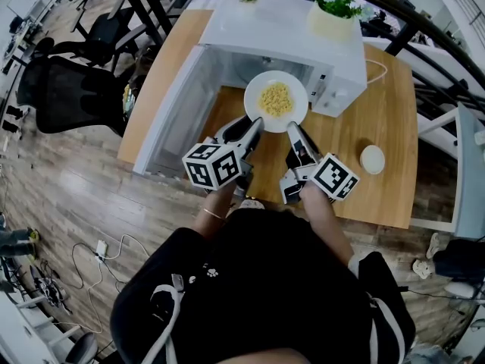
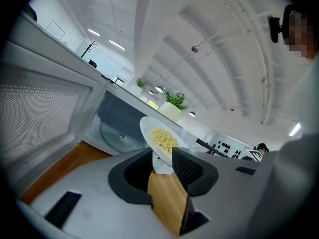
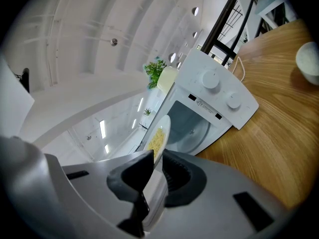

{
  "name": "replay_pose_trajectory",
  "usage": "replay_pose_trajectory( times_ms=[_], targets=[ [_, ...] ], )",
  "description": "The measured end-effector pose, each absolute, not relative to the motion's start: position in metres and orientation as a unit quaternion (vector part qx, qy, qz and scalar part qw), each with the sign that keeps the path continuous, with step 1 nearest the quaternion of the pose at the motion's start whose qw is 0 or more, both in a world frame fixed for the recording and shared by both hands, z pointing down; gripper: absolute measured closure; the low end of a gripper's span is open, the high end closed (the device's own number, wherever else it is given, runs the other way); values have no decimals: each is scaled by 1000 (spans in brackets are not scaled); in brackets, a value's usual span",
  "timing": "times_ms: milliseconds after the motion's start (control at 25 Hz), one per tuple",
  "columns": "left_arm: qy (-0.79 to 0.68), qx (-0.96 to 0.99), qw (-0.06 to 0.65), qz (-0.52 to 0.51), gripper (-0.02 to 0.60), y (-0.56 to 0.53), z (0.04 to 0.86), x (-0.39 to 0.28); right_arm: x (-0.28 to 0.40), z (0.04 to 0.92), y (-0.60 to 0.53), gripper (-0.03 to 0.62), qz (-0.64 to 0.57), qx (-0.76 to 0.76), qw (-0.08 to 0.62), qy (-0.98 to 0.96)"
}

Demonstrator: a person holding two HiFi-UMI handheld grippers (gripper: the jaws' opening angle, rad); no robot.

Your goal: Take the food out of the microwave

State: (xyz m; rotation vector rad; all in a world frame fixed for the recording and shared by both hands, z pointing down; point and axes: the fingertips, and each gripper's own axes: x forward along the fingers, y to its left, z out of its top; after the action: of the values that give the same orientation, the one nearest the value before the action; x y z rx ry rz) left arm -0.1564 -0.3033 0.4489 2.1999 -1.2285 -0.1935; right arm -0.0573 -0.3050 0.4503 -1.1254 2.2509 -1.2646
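The open microwave (image 1: pixel 282 30) stands at twelve o'clock, only its turntable inside. Before it the plate (image 1: pixel 297 88) hangs above the table (image 1: pixel 383 97), left gripper (image 1: pixel 255 123) clamped on its rim at seven o'clock, right gripper (image 1: pixel 292 129) at five. Best drawn back level, so the noodles (image 1: pixel 276 98) keep centred.

From the head we look steeply down on the wooden table (image 1: pixel 379 105), with the microwave (image 1: pixel 280 36) at twelve o'clock. Our two gripper views sit low and close, facing its open front. All three share the plate (image 1: pixel 254 105).
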Motion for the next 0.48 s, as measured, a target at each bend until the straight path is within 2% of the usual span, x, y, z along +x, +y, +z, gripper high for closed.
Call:
replay_pose_trajectory(
  times_ms=[480],
  targets=[
    [-462,831,303,-68,462,-306,449,-156,-57,451,-307,539,-447,-394,164,786]
  ],
)
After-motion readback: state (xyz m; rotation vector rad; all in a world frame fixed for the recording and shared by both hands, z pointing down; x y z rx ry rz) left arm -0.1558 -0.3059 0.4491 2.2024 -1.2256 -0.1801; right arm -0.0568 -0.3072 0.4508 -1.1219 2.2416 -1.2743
